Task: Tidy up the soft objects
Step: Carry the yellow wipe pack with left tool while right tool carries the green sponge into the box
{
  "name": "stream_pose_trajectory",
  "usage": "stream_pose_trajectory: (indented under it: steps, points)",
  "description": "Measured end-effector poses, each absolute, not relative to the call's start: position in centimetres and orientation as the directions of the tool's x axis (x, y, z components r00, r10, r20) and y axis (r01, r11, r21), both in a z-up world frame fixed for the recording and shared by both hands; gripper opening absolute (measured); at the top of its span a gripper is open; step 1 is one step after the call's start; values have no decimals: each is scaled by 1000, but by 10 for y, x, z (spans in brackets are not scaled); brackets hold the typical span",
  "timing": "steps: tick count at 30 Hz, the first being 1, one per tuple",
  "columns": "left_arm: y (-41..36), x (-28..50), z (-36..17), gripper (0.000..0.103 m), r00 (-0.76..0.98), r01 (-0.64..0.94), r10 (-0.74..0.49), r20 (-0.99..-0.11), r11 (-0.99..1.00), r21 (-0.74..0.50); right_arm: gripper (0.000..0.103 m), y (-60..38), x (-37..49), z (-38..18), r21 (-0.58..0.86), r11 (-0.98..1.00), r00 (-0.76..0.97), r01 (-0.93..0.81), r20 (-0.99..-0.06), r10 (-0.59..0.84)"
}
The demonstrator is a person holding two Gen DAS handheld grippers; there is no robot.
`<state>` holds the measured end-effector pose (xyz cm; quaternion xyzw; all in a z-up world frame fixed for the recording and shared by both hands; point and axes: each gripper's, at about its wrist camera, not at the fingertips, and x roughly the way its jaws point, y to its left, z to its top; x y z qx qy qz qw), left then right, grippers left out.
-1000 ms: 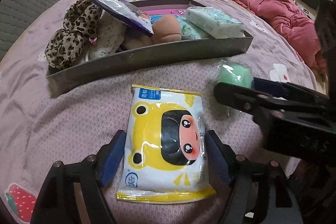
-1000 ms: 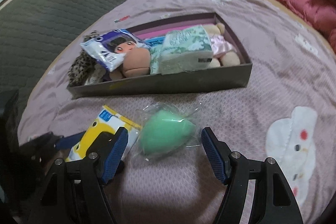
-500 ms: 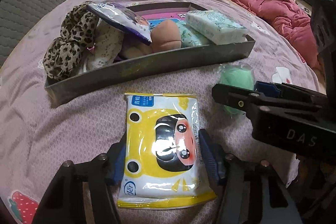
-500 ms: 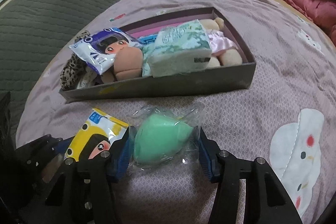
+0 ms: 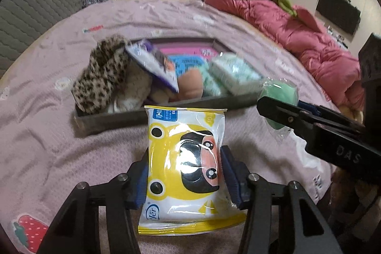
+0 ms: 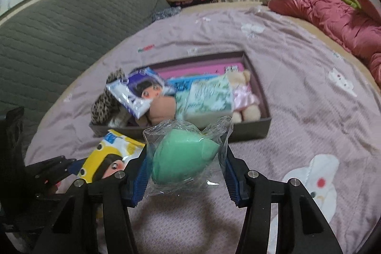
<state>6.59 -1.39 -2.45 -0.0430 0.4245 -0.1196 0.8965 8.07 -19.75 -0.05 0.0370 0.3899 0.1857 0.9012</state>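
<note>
Yellow tissue pack (image 5: pixel 184 168) clamped in the left gripper (image 5: pixel 184 176), green sponge (image 6: pixel 182 155) in the right gripper (image 6: pixel 184 173), both seemingly lifted; next, carry them to the far box (image 6: pixel 257 129).

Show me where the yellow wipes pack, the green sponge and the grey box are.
yellow wipes pack (image 5: pixel 185 166): left wrist view, middle of its printed front.
green sponge (image 6: pixel 183 156): right wrist view, middle of the sponge inside its clear wrapper.
grey box (image 6: pixel 250 132): right wrist view, near side wall.

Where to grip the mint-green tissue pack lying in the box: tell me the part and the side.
Grip the mint-green tissue pack across its two long side faces, coming from above. It lies on top of the pile in the box, with the doll close beside it, so a level approach looks blocked.
</note>
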Motion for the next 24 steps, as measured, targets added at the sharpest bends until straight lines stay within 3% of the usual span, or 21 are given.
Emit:
stream_pose_trajectory:
  steps: [14, 24]
  points:
    - [-19, 88, 14, 53, 702, 163, -232, -673, 973, -166, 56, -229, 105, 35, 125, 944, 719, -305, -619, 315]
    - [-25, 132, 23, 53, 736, 133, -227, -638, 972, -192, 56, -231, 138, 33, 8, 947, 733, -320, -632, 253]
